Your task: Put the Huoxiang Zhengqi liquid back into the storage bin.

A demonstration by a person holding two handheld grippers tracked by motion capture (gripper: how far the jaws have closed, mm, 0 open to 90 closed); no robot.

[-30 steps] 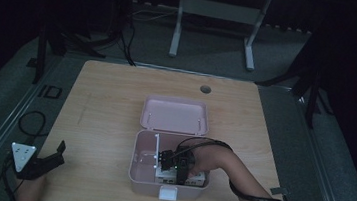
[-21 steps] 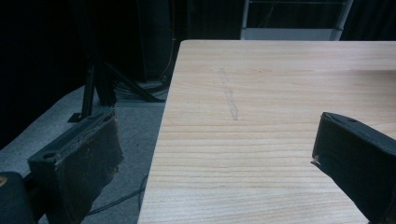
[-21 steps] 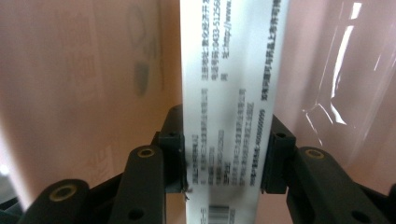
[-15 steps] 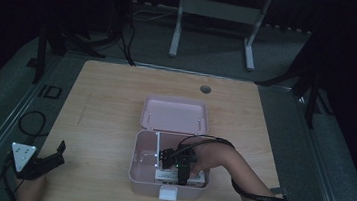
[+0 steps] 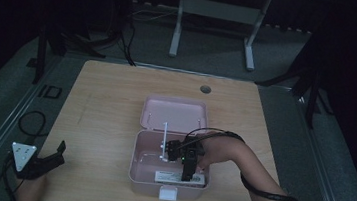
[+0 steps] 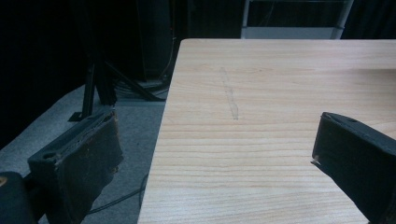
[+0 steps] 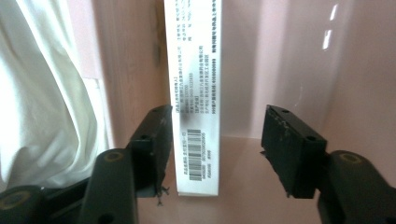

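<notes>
An open pink box (image 5: pixel 135 157) stands at the table's front middle, its lid (image 5: pixel 175 115) folded back flat. A white printed carton (image 5: pixel 166 176) lies inside along the near wall. My right gripper (image 5: pixel 186 177) points down into the box over the carton. In the right gripper view the carton (image 7: pixel 196 93) stands between the pads of my right gripper (image 7: pixel 217 154), close to the left pad with a clear gap to the right one. Its jaws have just been opening. My left gripper (image 5: pixel 55 154) rests at the table's front left corner, open (image 6: pixel 215 163) and holding nothing.
A thin white handle (image 5: pixel 163 141) stands up at the box's back wall and a white latch (image 5: pixel 169 194) sits on its front. The wooden table (image 5: pixel 106 103) has a round cable hole (image 5: pixel 206 89) at the back. White fabric (image 7: pixel 46 93) shows beyond the box wall.
My right gripper has risen a little inside the box and its jaws have parted, letting go of the white carton. The left gripper has stayed put.
</notes>
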